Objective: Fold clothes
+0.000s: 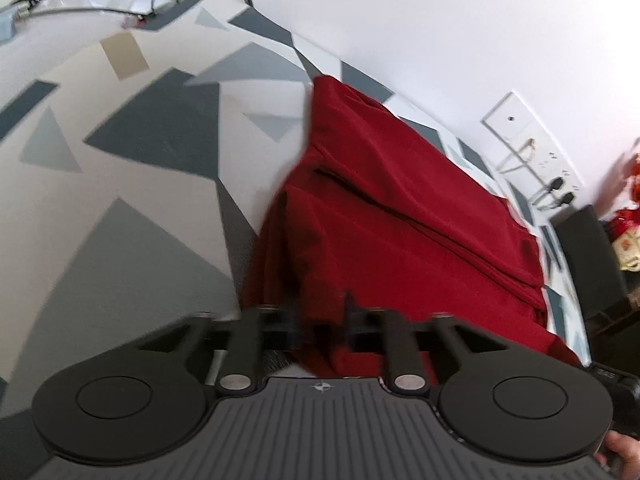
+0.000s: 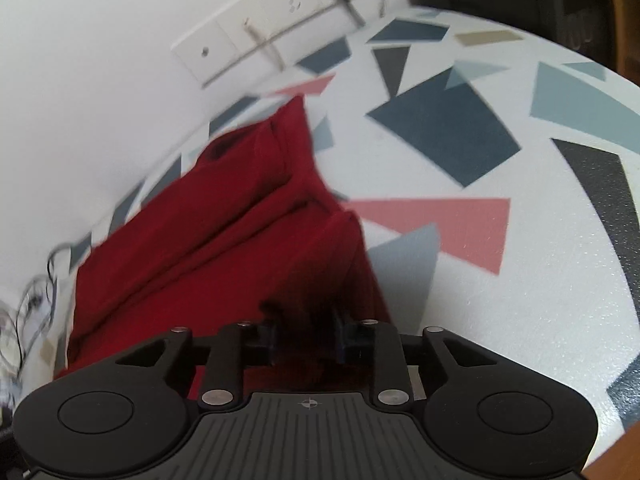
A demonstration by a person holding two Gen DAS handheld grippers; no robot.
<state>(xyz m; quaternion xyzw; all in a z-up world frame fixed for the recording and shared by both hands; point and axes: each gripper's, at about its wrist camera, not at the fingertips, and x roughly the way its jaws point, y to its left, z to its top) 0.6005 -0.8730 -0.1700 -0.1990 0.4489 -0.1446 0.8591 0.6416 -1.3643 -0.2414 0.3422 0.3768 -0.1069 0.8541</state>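
Since the dark red, partly folded cloth garment (image 1: 400, 216) is pinched at its near edge by both the left hand-held gripper (image 1: 320, 320) and right hand-held gripper (image 2: 306, 328), on the geometric-patterned worktop (image 2: 500, 280) by the wall sockets (image 2: 280, 12), the stacked layers could get dragged apart if lifted unevenly tbh.

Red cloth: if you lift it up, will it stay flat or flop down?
Probably flop: the red cloth already sags in soft folds. It likely weighs little, being thin fabric. It shouldn't slip: each hand-held gripper pinches its edge.
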